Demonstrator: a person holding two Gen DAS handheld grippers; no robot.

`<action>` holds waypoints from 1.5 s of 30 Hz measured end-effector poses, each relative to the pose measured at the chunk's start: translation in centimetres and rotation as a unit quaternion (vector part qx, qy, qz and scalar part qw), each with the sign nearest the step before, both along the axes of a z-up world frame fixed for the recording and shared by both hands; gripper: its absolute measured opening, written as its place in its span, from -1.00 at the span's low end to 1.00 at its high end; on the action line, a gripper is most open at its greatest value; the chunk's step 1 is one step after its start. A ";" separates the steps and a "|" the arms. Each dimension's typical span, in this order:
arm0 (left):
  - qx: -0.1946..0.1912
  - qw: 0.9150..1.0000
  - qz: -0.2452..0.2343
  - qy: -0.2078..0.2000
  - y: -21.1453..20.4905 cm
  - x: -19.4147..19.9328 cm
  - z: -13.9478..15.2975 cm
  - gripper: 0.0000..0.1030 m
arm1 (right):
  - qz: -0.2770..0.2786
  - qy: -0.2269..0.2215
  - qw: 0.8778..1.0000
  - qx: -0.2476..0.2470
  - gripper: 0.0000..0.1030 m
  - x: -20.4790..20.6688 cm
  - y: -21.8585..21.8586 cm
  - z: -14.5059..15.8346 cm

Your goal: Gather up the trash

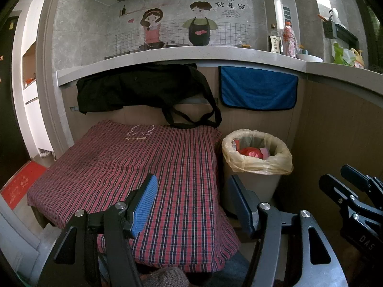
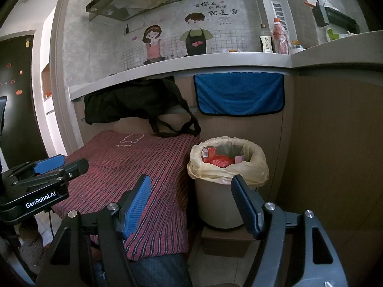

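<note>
A grey trash bin [image 1: 253, 186] [image 2: 219, 203] lined with a yellowish plastic bag [image 1: 282, 160] [image 2: 253, 165] stands on the floor right of a low table. Red wrappers [image 1: 250, 153] [image 2: 217, 159] and other trash lie inside it. My left gripper [image 1: 191, 191] hovers open over the table's near right part, nothing between its blue pads. My right gripper [image 2: 191, 191] is open too, empty, its jaws framing the bin's near side. Each gripper shows in the other's view: the right one [image 1: 335, 179] at the right edge, the left one [image 2: 69, 162] at the left edge.
A red plaid cloth [image 1: 134, 167] [image 2: 134, 165] covers the low table. A black bag [image 1: 143, 86] and a blue towel [image 1: 258, 88] hang under the grey counter [image 1: 191, 53]. Bottles [image 1: 288, 38] stand on the counter. Wooden panels [image 2: 335, 143] wall in the bin on the right.
</note>
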State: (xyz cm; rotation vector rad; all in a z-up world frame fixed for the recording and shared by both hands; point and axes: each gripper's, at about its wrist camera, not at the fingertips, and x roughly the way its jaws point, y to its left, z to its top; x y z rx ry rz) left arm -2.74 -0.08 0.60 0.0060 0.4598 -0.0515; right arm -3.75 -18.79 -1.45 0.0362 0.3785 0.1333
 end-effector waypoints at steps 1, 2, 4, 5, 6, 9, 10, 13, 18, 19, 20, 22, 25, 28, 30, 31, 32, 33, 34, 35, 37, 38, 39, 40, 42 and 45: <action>0.000 1.000 0.000 0.000 0.0 0.0 0.0 0.21 | 0.001 0.000 1.000 0.000 0.30 0.0 -0.1 0.0; 0.000 1.000 0.000 0.000 0.0 0.0 0.0 0.21 | 0.001 0.000 1.000 0.000 0.30 0.0 -0.1 0.0; 0.000 1.000 0.000 0.000 0.0 0.0 0.0 0.21 | 0.001 0.000 1.000 0.000 0.30 0.0 -0.1 0.0; 0.000 1.000 0.000 0.000 0.0 0.0 0.0 0.21 | 0.001 0.000 1.000 -0.001 0.30 0.0 -0.1 0.0; 0.000 1.000 0.000 -0.001 -0.1 0.0 0.0 0.21 | 0.001 0.000 1.000 -0.001 0.30 0.0 0.0 0.0; 0.000 1.000 0.001 0.000 -0.1 0.0 0.0 0.21 | 0.000 -0.001 1.000 0.000 0.30 0.0 0.0 0.0; 0.000 1.000 0.001 0.000 -0.1 0.0 0.0 0.21 | 0.000 0.000 1.000 0.000 0.30 0.0 0.0 0.0; 0.000 1.000 0.000 0.000 -0.1 0.0 0.0 0.21 | 0.001 0.000 1.000 0.001 0.30 0.0 -0.1 0.0; 0.000 1.000 -0.001 0.000 -0.1 0.0 0.0 0.21 | 0.000 -0.001 1.000 0.000 0.30 0.0 -0.1 0.0; 0.000 1.000 -0.001 0.000 -0.2 0.1 0.0 0.21 | 0.000 -0.001 1.000 -0.001 0.30 0.0 -0.1 0.0; 0.000 1.000 -0.001 0.000 -0.2 0.1 0.0 0.21 | 0.000 -0.001 1.000 -0.001 0.30 0.0 -0.1 0.0; -0.001 1.000 0.000 0.000 -0.2 0.1 0.0 0.21 | -0.001 -0.002 1.000 -0.001 0.30 0.0 -0.1 0.1; 0.000 1.000 -0.001 0.001 -0.3 0.0 0.0 0.21 | -0.004 -0.002 1.000 0.000 0.30 -0.2 0.0 0.1; 0.000 1.000 0.000 0.000 -0.4 0.0 0.0 0.21 | -0.004 -0.003 1.000 0.000 0.30 -0.2 0.0 0.1; -0.001 1.000 0.000 0.000 -0.4 0.1 0.0 0.21 | -0.005 -0.004 1.000 0.000 0.30 -0.3 0.0 0.1; 0.000 1.000 0.000 0.000 -0.4 0.0 0.0 0.21 | -0.006 -0.004 1.000 0.000 0.30 -0.2 0.0 0.1; 0.000 1.000 0.000 0.000 -0.5 0.0 0.0 0.21 | -0.006 -0.004 1.000 0.000 0.30 -0.3 0.0 0.1; 0.000 1.000 0.000 0.000 -0.5 0.0 0.0 0.21 | -0.006 -0.003 1.000 0.000 0.30 -0.3 0.0 0.1; 0.000 1.000 0.001 0.000 -0.5 0.0 0.0 0.21 | -0.006 -0.003 1.000 0.000 0.30 -0.3 0.0 0.1; 0.000 1.000 0.000 0.000 -0.5 0.1 0.0 0.21 | -0.006 -0.003 1.000 0.000 0.30 -0.3 0.0 0.1; 0.000 1.000 -0.002 0.000 -0.6 0.0 -0.1 0.21 | -0.006 -0.003 1.000 0.000 0.30 -0.3 0.0 0.1; 0.000 1.000 -0.002 0.000 -0.7 0.1 -0.1 0.21 | -0.007 -0.004 1.000 0.000 0.30 -0.3 0.1 0.1; 0.000 1.000 -0.001 0.000 -0.6 0.0 -0.1 0.21 | -0.006 -0.003 1.000 0.000 0.30 -0.3 0.0 0.1; 0.000 1.000 -0.001 0.000 -0.7 0.0 -0.1 0.21 | -0.006 -0.003 1.000 0.000 0.30 -0.2 0.0 0.1; 0.000 1.000 -0.002 0.000 -0.8 0.0 -0.1 0.21 | -0.007 -0.003 1.000 0.000 0.30 -0.3 0.0 0.1; 0.000 1.000 -0.002 0.000 -0.8 0.0 -0.1 0.21 | -0.007 -0.003 1.000 0.000 0.30 -0.4 0.1 0.1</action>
